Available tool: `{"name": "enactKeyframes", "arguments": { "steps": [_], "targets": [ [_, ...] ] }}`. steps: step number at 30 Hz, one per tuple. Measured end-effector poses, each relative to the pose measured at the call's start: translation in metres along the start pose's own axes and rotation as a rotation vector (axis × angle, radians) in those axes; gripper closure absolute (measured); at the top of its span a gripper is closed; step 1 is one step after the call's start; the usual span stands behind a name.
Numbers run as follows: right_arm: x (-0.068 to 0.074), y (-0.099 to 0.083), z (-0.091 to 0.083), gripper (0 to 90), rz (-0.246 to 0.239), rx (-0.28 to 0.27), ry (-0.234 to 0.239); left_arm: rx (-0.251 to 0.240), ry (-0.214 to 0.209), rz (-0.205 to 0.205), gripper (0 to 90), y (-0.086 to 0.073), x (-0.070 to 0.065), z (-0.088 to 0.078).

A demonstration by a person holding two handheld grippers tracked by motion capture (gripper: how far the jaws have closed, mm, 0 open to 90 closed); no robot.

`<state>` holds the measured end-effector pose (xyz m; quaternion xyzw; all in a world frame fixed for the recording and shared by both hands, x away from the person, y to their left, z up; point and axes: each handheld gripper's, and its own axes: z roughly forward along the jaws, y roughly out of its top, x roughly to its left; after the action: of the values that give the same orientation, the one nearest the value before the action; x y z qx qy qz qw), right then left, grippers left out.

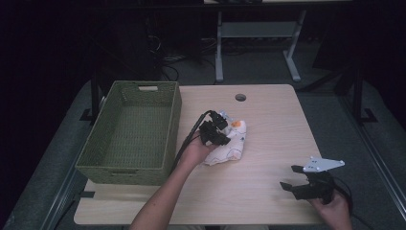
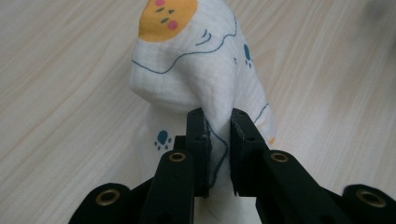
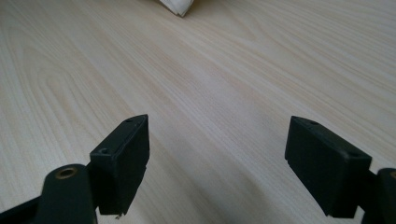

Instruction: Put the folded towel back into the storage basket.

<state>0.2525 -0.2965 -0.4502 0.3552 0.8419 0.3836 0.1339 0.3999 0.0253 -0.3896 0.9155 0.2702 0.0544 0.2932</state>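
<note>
A white cloth (image 1: 231,144) printed with an orange face and blue paw marks lies bunched at the middle of the wooden table (image 1: 268,115). My left gripper (image 1: 221,130) is shut on a fold of it. In the left gripper view the cloth (image 2: 196,74) rises in a peak above the jaws of the left gripper (image 2: 218,121), pinched between them. My right gripper (image 1: 290,177) rests near the table's front right, open, with nothing between its jaws. The right gripper view has the right gripper (image 3: 217,140) over bare wood, and a corner of the cloth (image 3: 180,5) at the top edge.
A green woven basket (image 1: 168,129) stands on the left part of the table, close beside my left hand. A round cable hole (image 1: 240,97) sits near the far edge. Desk legs and cables stand on the floor beyond.
</note>
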Motion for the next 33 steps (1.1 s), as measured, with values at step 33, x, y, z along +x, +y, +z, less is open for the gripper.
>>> {"name": "enactKeyframes", "arguments": {
  "steps": [33],
  "targets": [
    [0.0, 0.001, 0.005, 21.6, -0.004, 0.012, -0.002, -0.331, -0.224, -0.171, 79.0, -0.009, 0.037, -0.112]
  ]
}}
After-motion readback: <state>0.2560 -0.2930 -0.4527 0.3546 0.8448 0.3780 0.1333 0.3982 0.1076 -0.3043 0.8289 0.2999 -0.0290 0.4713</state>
